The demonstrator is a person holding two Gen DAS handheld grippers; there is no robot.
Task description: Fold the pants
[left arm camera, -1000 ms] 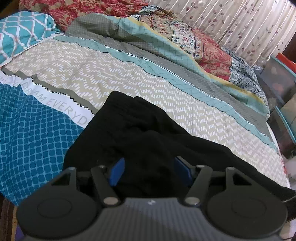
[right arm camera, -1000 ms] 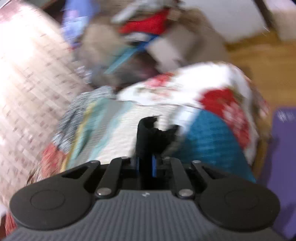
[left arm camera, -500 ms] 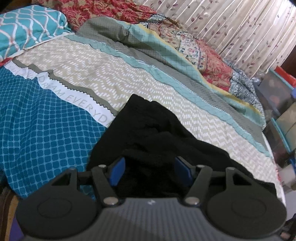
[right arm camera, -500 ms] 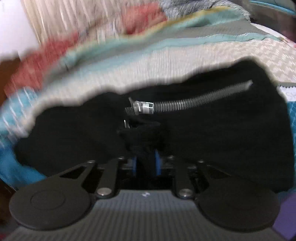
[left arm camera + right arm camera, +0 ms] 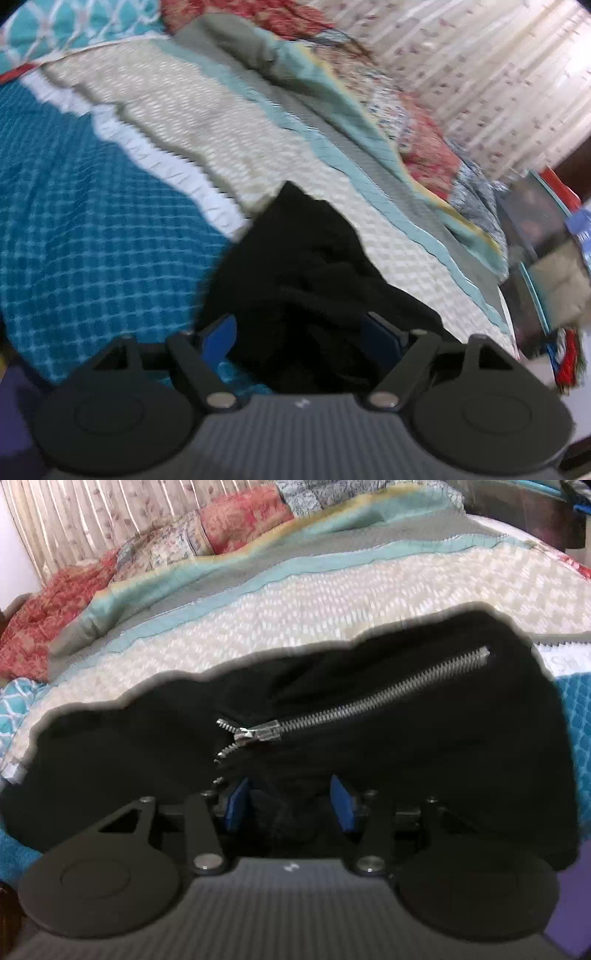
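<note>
The black pants (image 5: 306,251) lie bunched on the bed, their near end reaching in between the blue pads of my left gripper (image 5: 301,332). Its jaws are opening and the left pad stands just off the cloth. In the right wrist view the pants (image 5: 424,760) spread wide, with a silver zipper (image 5: 369,701) running slantwise across them. My right gripper (image 5: 290,805) sits low over the near edge; its jaws are opening too, and a loose hump of black fabric rests between the pads without being pinched.
The patterned bedspread (image 5: 92,240) has teal, white and beige bands. A grey-green and floral blanket (image 5: 295,74) is heaped along the far side under a curtain (image 5: 480,74). A teal pillow (image 5: 74,22) lies at the head. Storage boxes (image 5: 535,221) stand beyond the bed's right edge.
My right gripper swung round onto the pants, let go of the black fold it pinched, and its jaws spread. The left gripper shifted along the bed and its jaws widened.
</note>
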